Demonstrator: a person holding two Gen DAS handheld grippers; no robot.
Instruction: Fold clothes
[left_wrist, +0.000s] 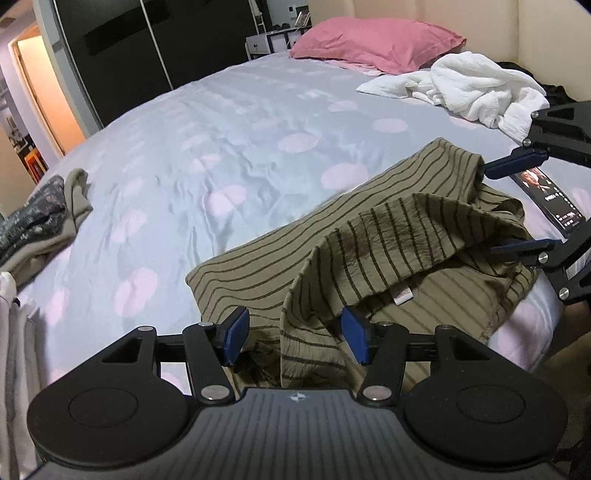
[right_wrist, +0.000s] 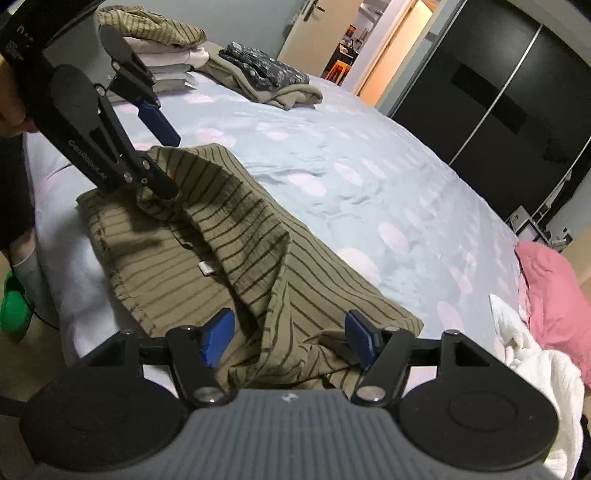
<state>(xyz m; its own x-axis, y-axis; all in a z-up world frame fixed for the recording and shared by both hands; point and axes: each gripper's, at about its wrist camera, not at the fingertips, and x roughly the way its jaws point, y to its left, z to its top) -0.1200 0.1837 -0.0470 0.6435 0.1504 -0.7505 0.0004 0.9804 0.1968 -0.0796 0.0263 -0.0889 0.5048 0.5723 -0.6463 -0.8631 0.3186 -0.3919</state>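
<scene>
Bed (left_wrist: 229, 147): the largest surface, covered in a pale blue sheet with pink dots; it carries every garment in view.
Wardrobe (right_wrist: 498, 96): dark sliding doors beyond the far edge of the bed.
Striped garment (left_wrist: 388, 236): olive with dark stripes, lying on the near part of the bed, half folded, its upper layer rumpled in a ridge between the 2 grippers; a white label shows on the inner face.
Pink pillow (left_wrist: 376, 44): at the head of the bed.
White garment (left_wrist: 476, 88): crumpled heap just beside the pillow.
Folded stack (right_wrist: 166, 55): finished items piled near the bed's corner, a striped piece on top.
Floral garment (right_wrist: 266, 70): folded on a beige piece next to that stack.
Left gripper (left_wrist: 295, 336): jaws apart, a fold of striped cloth rising between them, pads not pressing it.
Right gripper (right_wrist: 291, 339): jaws wide, cloth loose between them, unclamped.
Phone (left_wrist: 546, 199): screen lit, lying on the bed beside the striped garment.
</scene>
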